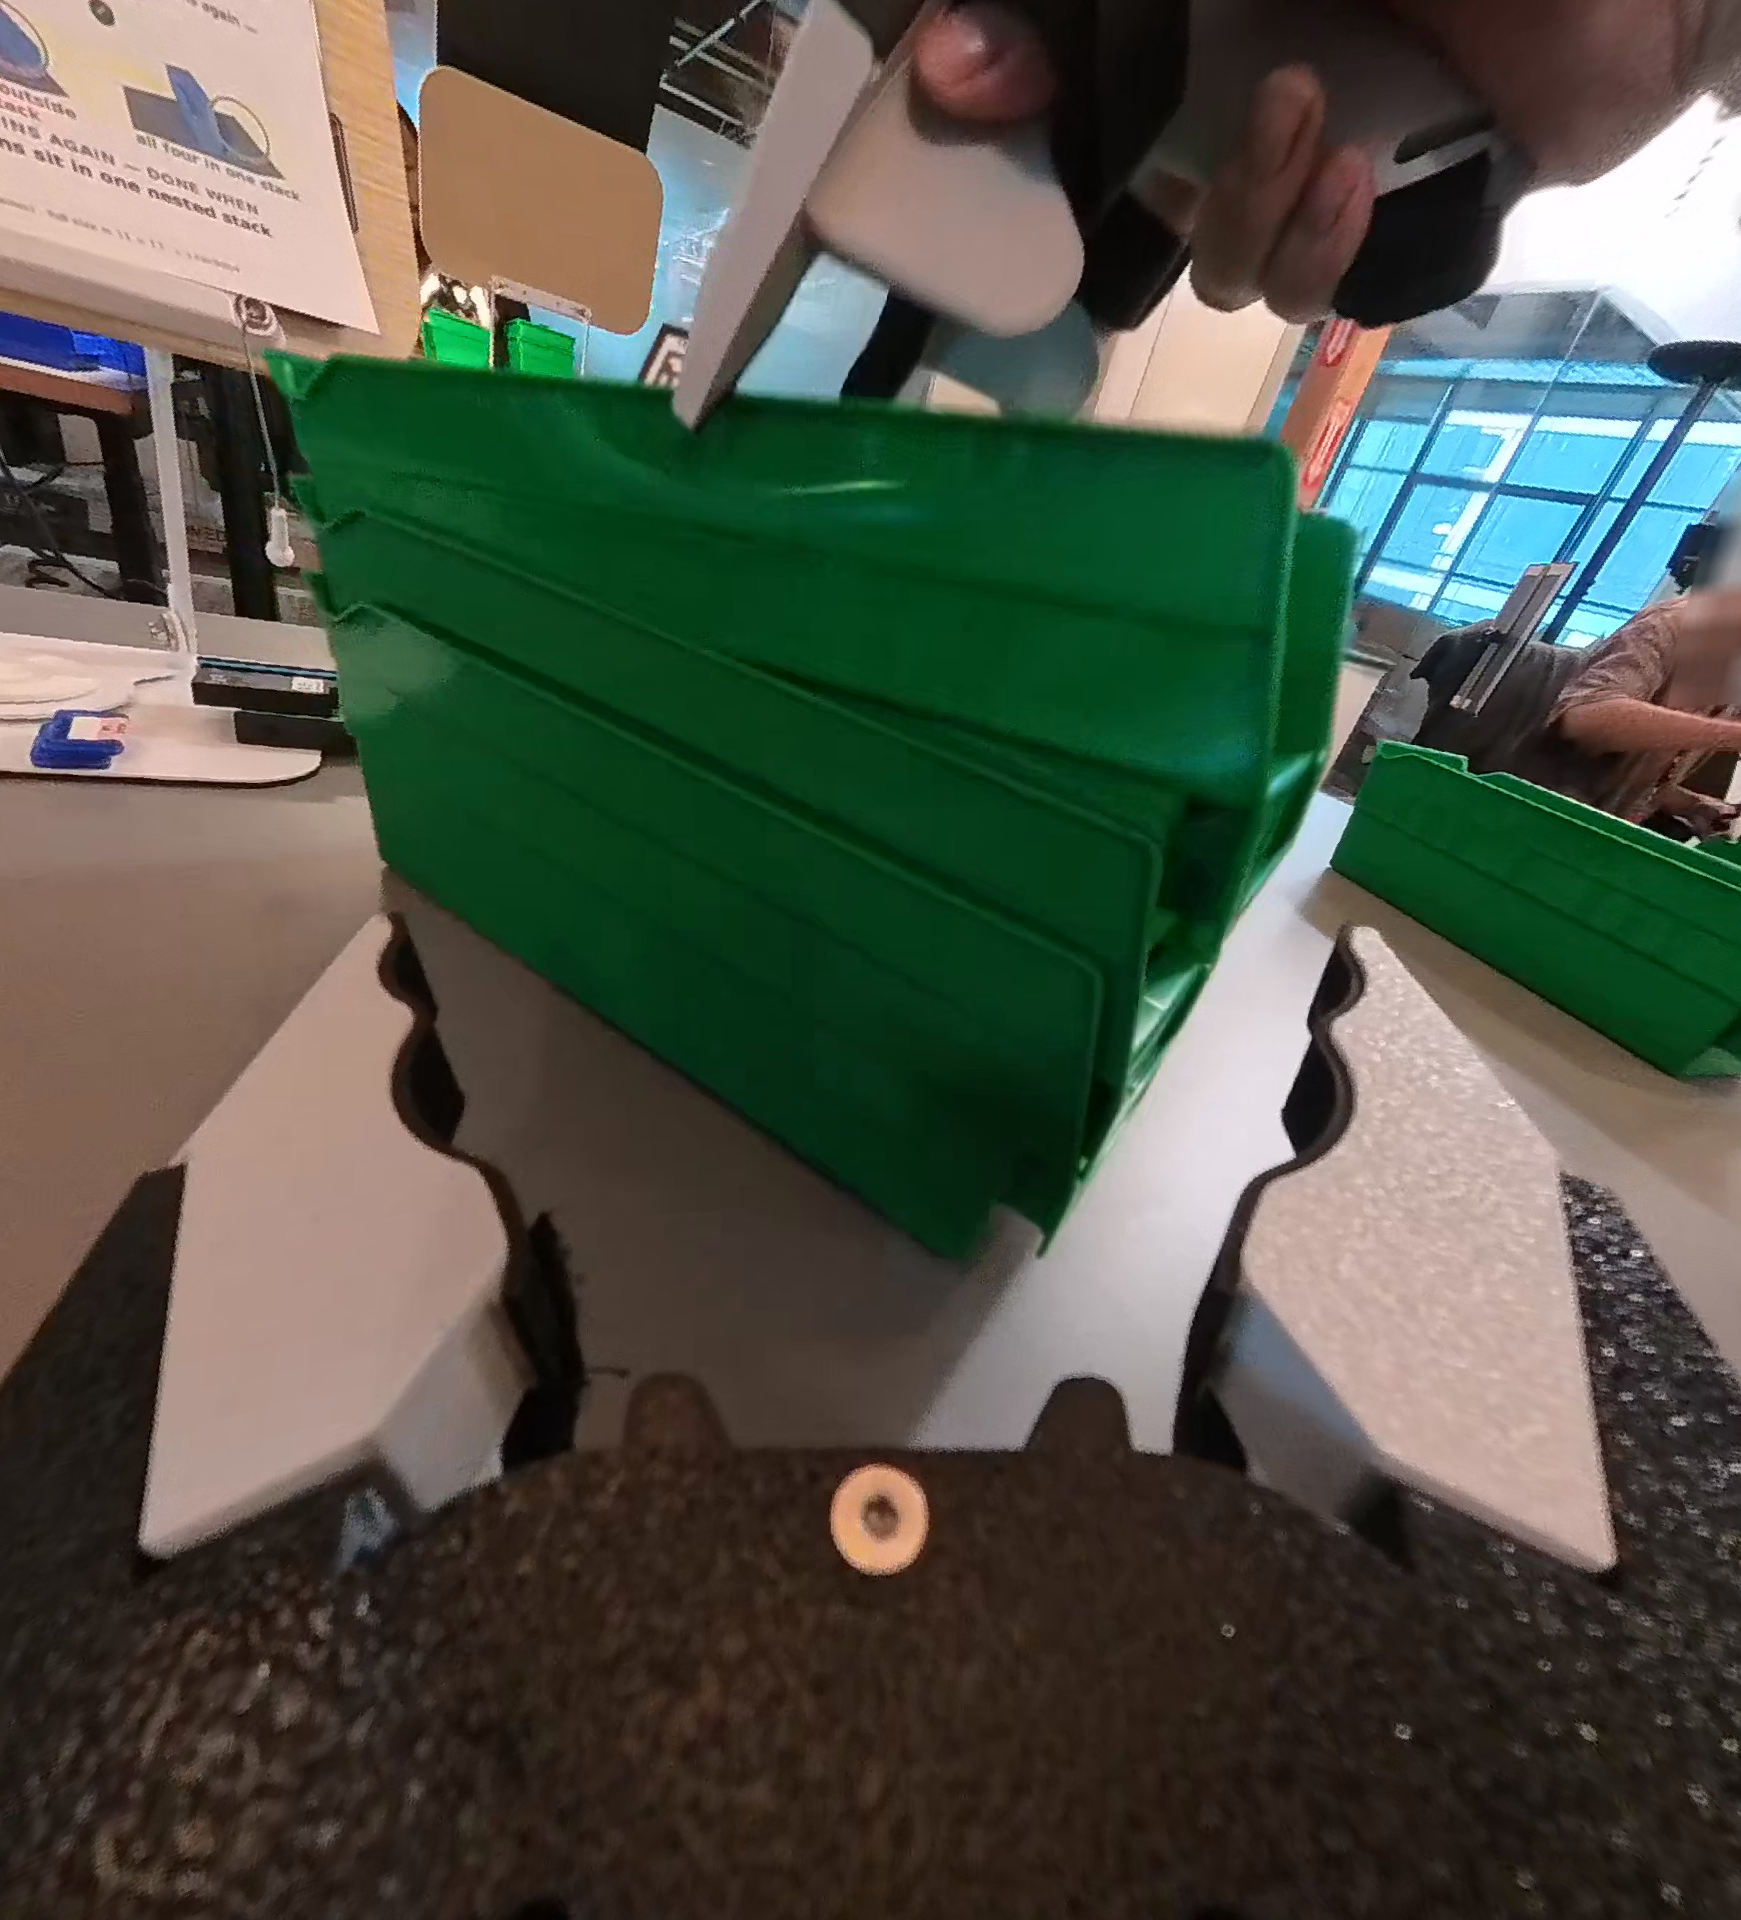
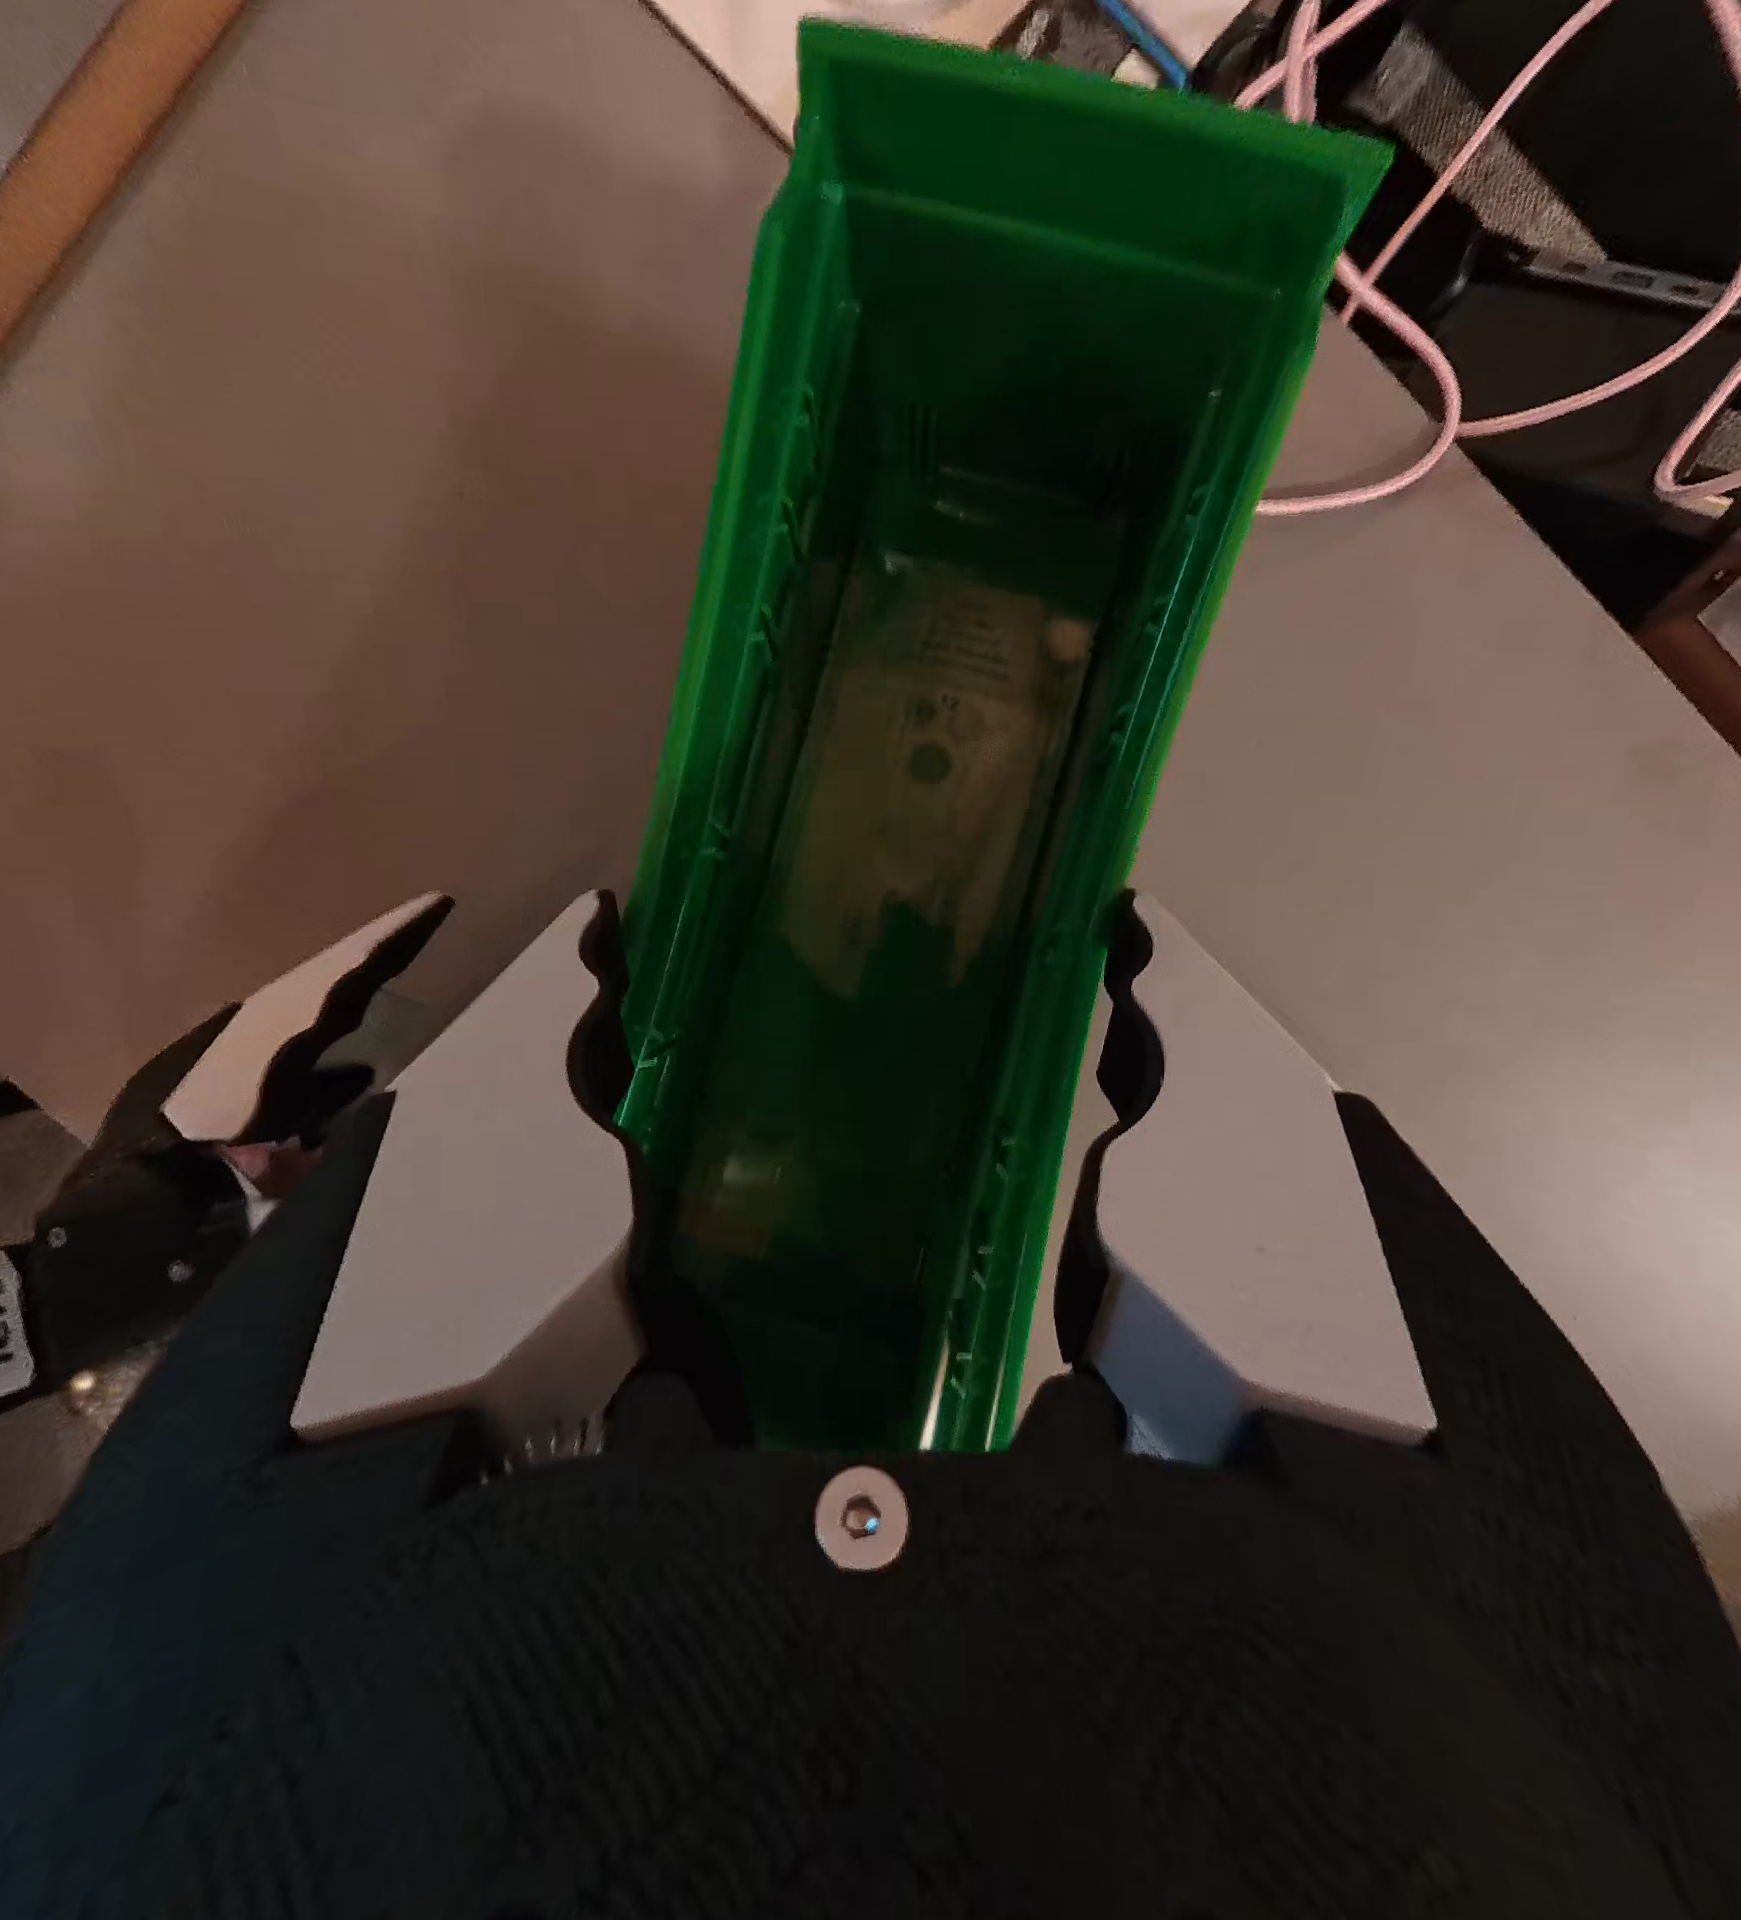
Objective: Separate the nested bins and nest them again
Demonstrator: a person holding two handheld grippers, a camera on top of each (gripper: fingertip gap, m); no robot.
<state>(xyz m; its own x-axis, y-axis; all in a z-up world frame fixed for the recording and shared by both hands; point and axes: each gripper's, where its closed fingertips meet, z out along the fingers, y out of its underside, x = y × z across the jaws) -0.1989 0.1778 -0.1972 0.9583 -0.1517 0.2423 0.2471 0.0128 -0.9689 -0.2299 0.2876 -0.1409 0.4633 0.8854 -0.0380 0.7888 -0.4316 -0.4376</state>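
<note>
On the counter (image 1: 118, 935) stands the stack of green bins (image 1: 793, 779); the left gripper (image 1: 871, 1039) faces its side, fingers spread, empty; the right gripper (image 2: 861, 1039) descends over the stack, fingers straddling the top bin (image 2: 949, 727), grip indeterminable

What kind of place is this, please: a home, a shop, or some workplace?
Most likely a workplace, a lab or workshop. An instruction sheet stands clipped beside the nested green bins, another person works with more green bins nearby, and pink cables trail off the table.
</note>
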